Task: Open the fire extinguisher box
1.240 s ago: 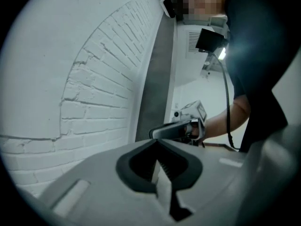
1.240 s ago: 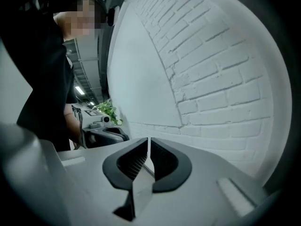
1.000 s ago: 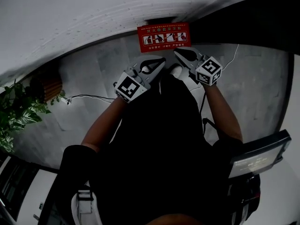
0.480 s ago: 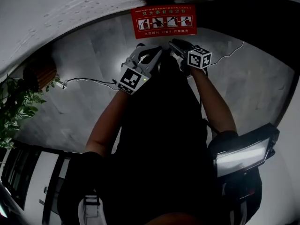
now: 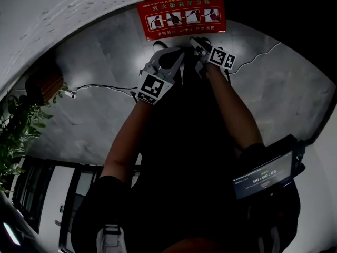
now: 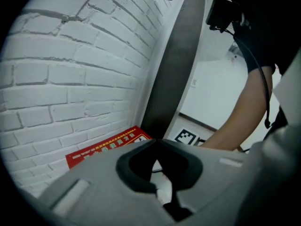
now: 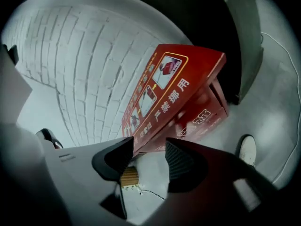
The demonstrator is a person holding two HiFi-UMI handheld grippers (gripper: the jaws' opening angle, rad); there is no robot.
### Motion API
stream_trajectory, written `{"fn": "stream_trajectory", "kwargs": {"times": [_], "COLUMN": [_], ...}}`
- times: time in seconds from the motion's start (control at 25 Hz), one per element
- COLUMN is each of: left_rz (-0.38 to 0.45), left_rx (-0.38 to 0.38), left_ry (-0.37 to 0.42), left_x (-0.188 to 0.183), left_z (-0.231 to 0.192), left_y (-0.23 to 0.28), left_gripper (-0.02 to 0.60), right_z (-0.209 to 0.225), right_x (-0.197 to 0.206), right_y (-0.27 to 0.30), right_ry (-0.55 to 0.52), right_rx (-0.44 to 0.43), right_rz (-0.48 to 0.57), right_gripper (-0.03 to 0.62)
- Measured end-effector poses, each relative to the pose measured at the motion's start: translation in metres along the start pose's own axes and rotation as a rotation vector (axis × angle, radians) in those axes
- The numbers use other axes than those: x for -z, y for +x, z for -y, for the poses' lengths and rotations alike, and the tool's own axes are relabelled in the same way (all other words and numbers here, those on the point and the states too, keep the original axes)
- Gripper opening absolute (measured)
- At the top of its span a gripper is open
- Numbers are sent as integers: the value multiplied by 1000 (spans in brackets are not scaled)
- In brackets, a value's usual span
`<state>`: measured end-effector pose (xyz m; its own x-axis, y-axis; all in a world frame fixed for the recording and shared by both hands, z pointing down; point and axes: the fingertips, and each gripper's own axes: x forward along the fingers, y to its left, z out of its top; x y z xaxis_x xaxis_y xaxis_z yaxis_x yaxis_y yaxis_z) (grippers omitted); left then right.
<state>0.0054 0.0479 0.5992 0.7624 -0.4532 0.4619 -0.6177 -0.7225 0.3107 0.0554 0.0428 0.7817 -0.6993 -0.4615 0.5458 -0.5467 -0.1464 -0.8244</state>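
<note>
Your right tongs [image 7: 149, 147] are opening with nothing between them, aimed at the front lid edge of the red fire extinguisher box [image 7: 178, 93]. It sits on the floor [image 7: 277, 112] against the brick wall [image 7: 70, 65]. Your left tongs [image 6: 156, 142] are closed tip to tip, empty. Hook squarely under the lid's lip, then lift. The lid looks down, so its contents are hidden.

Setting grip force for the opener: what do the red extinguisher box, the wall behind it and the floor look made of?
Red box: probably painted sheet metal, semi-gloss; thin sharp edges and a soft sheen. Plastic not ruled out.
Wall: brick painted white, matt; mortar joints show.
Floor: grey, smooth, mottled; concrete or stone tile, can't tell which.
</note>
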Motion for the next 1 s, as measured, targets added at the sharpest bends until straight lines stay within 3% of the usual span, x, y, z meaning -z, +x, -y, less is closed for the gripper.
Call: {"fn": "stream_trajectory", "kwargs": {"times": [0.28,0.56,0.68,1.0], "left_rz": [-25,-36,-31,-21], "left_rx": [24,42,40,44], "left_ry": [-18,-33,-35,-44], "left_x": [31,39,39,33], "left_z": [6,13,10,9], "left_y": [19,16,15,15], "left_gripper": [3,3,3,3], "right_z": [38,44,47,40], "right_x": [-10,-18,-21,-22], "right_y": [25,29,29,20], "right_ry": [197,254,284,296], "right_rx": [3,13,32,63], "right_rz": [111,168,188,206], "right_gripper": [245,221,158,144]}}
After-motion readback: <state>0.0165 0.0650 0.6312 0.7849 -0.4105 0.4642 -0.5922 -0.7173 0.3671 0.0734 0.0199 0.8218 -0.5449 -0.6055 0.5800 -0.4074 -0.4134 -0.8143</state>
